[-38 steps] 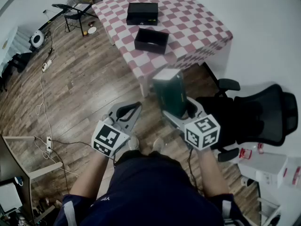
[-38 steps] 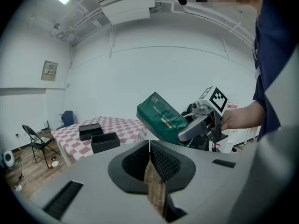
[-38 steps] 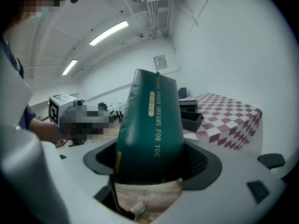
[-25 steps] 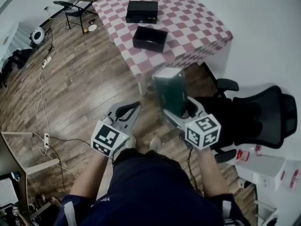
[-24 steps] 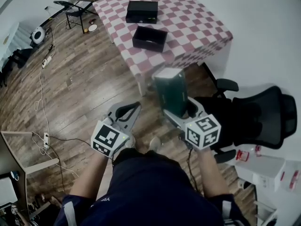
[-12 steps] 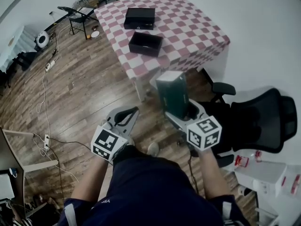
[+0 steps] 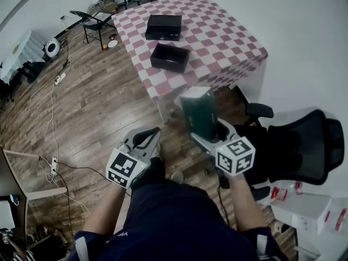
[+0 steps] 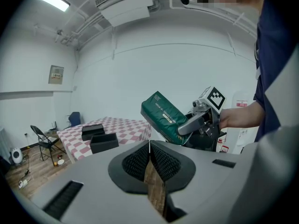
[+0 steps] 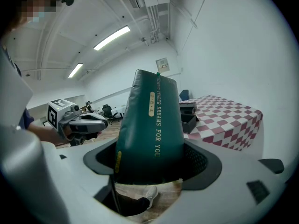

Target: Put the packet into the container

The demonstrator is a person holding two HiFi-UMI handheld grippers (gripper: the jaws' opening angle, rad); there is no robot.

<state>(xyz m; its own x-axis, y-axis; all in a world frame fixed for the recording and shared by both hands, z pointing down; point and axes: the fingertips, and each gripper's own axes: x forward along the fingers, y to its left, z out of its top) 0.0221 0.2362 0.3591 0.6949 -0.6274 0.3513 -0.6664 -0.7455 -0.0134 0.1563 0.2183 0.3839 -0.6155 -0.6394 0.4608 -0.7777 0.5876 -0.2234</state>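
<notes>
My right gripper [image 7: 208, 130] [image 9: 149, 164] is shut on a dark green packet [image 7: 197, 111] [image 9: 150, 125], which stands upright in the jaws above the wooden floor, short of the table. The left gripper [image 7: 148, 135] [image 8: 149, 147] is shut and holds nothing; it hangs left of the packet [image 8: 163, 116]. An open black container [image 7: 169, 57] [image 8: 103, 142] [image 9: 189, 122] sits near the front edge of the checkered table [image 7: 228, 34]. A second, closed black box [image 7: 163, 27] [image 8: 92, 130] lies behind it.
A black office chair [image 7: 304, 145] stands close on my right, against the white wall. A folding chair [image 7: 95, 18] and cables [image 7: 53, 94] are on the floor at the left. White boxes [image 7: 318, 208] sit at the lower right.
The table has drifted slightly in the head view as the person steps. Both grippers keep their pose, and the packet stays in the right one.
</notes>
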